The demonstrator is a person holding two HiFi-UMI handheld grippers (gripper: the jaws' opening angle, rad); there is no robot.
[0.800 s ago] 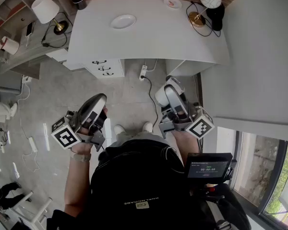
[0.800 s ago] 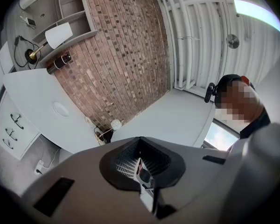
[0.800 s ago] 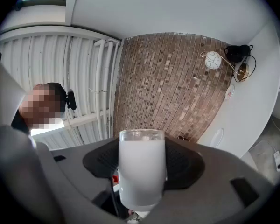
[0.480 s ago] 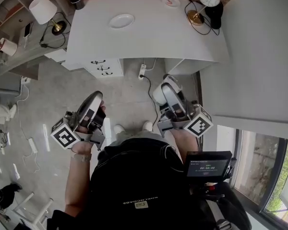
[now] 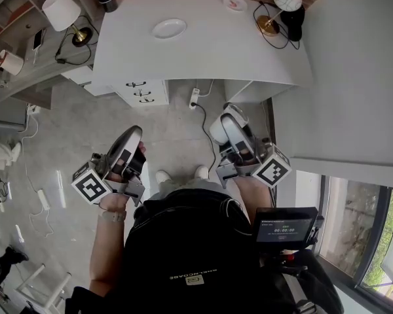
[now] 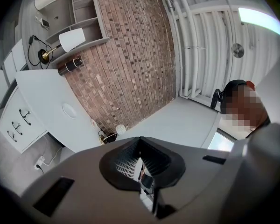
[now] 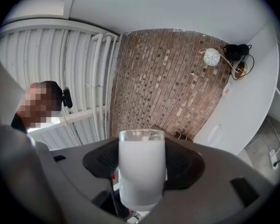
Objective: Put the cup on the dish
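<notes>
A frosted white cup [image 7: 141, 171] stands upright between the jaws of my right gripper [image 7: 141, 155], which is shut on it. In the head view the cup [image 5: 218, 131] and right gripper [image 5: 228, 124] are held low over the floor, well short of the white desk [image 5: 203, 51]. The white dish [image 5: 169, 29] lies on the desk's far left part; it also shows as the dish [image 7: 215, 134] and the dish [image 6: 69, 110] in the gripper views. My left gripper [image 5: 131, 138] is beside my body, jaws shut on nothing [image 6: 140, 166].
A smaller dish [image 5: 234, 4] and a globe lamp [image 5: 285, 0] with cables sit at the desk's back right. A white-shade lamp [image 5: 60, 12] stands on the side shelf at left. Drawers [image 5: 144, 91] and a power strip [image 5: 196, 98] are under the desk.
Almost nothing: both grippers stay low in front of my body with only a slight shift, and the cup remains held in the right one.
</notes>
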